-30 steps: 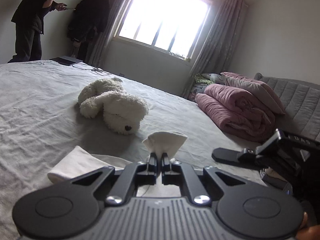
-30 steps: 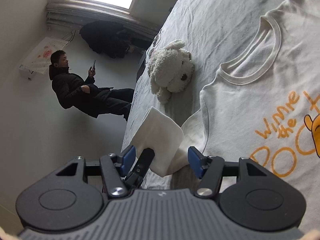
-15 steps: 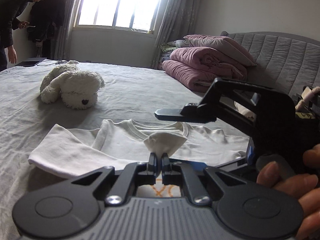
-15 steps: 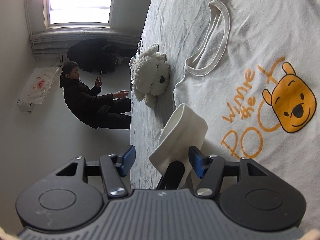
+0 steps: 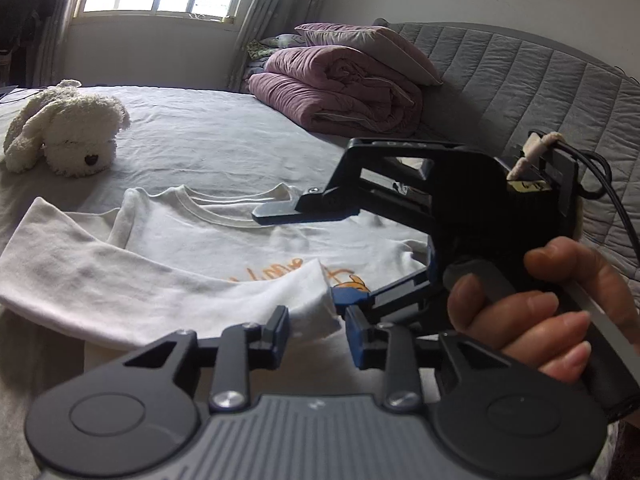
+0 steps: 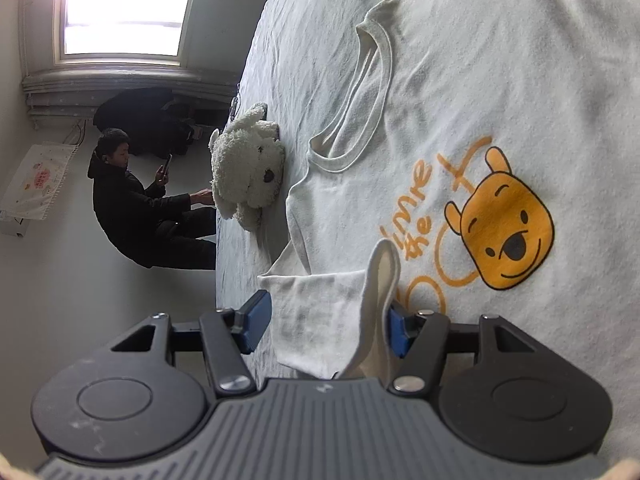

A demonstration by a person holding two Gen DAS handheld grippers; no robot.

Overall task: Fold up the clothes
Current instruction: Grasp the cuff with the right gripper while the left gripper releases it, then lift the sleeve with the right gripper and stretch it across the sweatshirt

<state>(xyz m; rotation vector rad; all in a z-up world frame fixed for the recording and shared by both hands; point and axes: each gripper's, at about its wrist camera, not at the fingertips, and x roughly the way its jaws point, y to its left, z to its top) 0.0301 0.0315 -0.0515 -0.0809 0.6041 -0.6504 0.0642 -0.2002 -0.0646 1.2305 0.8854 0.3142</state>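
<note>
A: How are the jaws seen to stand?

B: The left gripper (image 5: 317, 327) is being opened; the folded sleeve (image 5: 168, 292) lies between its pads, no longer pinched. The right gripper (image 6: 326, 327) is held parted, with sleeve cloth loose between its fingers.

A: And where is the garment found?

B: The white T-shirt (image 6: 460, 112) is spread flat on the grey bed sheet (image 5: 224, 132), the sleeve laid over its orange print (image 6: 506, 232). A plush dog (image 5: 66, 128) is seen beyond the collar.
</note>
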